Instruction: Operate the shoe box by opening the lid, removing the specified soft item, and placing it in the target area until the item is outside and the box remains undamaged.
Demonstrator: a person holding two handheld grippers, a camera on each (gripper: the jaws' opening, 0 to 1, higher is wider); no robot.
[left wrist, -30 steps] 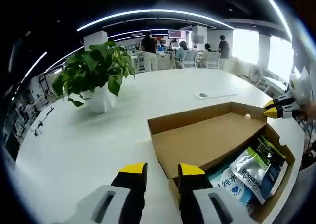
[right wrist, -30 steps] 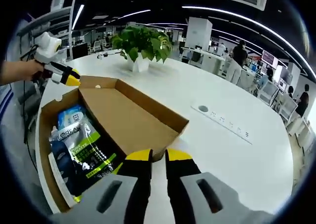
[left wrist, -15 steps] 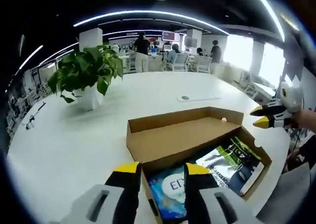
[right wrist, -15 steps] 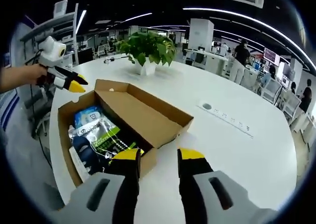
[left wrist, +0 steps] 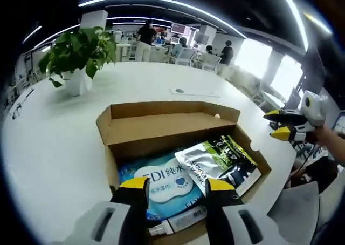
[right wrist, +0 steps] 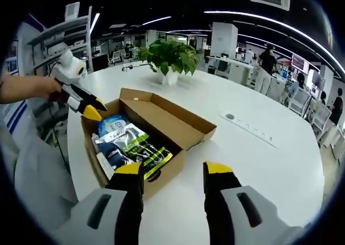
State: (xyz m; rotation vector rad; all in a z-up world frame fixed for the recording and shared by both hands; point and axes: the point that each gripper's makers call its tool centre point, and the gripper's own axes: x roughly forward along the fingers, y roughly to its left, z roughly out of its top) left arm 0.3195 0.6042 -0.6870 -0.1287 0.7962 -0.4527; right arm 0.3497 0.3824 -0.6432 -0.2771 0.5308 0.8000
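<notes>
The brown cardboard shoe box (left wrist: 161, 127) lies open on the white table, its lid (left wrist: 172, 111) folded back on the far side. Inside it are a blue-and-white wipes pack (left wrist: 159, 180), a silver, green and black pouch (left wrist: 221, 157) and a white tube (left wrist: 180, 222). My left gripper (left wrist: 177, 186) hovers open over the box's near end, above the wipes pack. My right gripper (right wrist: 173, 169) stands open just short of the box (right wrist: 161, 127), holding nothing. The left gripper (right wrist: 89, 109) sits at the box's far left corner. Beyond the box's right end is the right gripper (left wrist: 284, 127).
A potted green plant (left wrist: 75, 53) (right wrist: 170, 56) stands on the table beyond the box. A flat power strip (left wrist: 194, 92) (right wrist: 250, 133) lies on the table past the lid. People and office chairs are far behind. A person's white sleeve (right wrist: 32, 175) is at the left.
My left gripper came over the box's near end, bringing the contents under its jaws. My right gripper's jaws spread from nearly shut to wide, and it backed away from the box.
</notes>
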